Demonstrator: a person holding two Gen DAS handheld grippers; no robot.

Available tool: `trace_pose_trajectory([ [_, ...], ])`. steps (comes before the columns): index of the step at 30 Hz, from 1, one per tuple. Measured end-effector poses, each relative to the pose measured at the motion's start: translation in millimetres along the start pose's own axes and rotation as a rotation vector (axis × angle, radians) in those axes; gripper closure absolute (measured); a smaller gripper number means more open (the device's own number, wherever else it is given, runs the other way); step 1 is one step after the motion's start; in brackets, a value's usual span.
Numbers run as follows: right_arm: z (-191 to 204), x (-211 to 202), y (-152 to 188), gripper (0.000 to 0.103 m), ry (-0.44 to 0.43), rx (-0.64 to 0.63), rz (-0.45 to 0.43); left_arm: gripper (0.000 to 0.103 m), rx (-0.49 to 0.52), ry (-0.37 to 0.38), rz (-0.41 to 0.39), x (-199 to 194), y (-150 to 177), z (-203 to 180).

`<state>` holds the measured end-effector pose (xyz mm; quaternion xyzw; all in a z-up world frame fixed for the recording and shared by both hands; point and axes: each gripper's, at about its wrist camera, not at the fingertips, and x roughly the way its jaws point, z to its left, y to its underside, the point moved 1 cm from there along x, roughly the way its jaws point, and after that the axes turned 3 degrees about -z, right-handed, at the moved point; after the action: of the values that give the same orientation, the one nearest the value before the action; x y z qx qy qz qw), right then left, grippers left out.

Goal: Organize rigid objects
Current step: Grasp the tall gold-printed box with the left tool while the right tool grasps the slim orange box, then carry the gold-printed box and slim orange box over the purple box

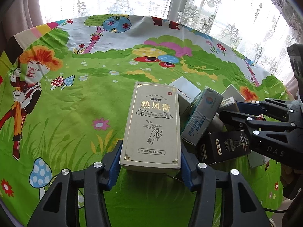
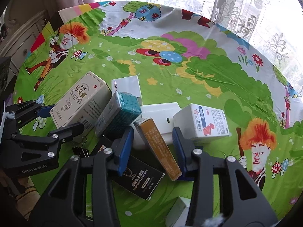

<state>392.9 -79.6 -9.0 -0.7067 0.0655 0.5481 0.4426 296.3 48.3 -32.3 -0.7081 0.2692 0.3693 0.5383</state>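
a person's two handheld grippers work a heap of small boxes on a table spread with a bright cartoon cloth. the left gripper has its blue pads pressed against both long sides of a tall beige box at the pile's left edge. the right gripper straddles a narrow orange box; its jaws are partly closed, and whether both pads press on it cannot be told. a teal box leans on the beige one, and a black box lies under the orange. lifting either could topple the leaning neighbours; a one-sided grip may let the orange box twist free.
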Motion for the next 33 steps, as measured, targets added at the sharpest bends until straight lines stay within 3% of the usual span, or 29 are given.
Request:
trace_pose_trajectory([
  [4,3.0,0.4,1.8,0.084,0.005,-0.013,0.001,0.049,-0.006,0.004,-0.008,-1.6,-0.4,1.4],
  [12,-2.0,-13.8,9.8,0.085,0.04,0.021,-0.04,0.051,-0.031,0.016,-0.041,-9.2,-1.9,5.5],
  [21,-11.4,-62.5,22.5,0.085,0.125,0.134,-0.144,0.051,-0.057,0.024,-0.076,-27.0,-0.5,11.7],
  [33,24.9,-113.2,51.8,0.085,0.097,0.228,-0.205,0.051,-0.105,0.035,-0.118,-73.1,20.2,30.9],
])
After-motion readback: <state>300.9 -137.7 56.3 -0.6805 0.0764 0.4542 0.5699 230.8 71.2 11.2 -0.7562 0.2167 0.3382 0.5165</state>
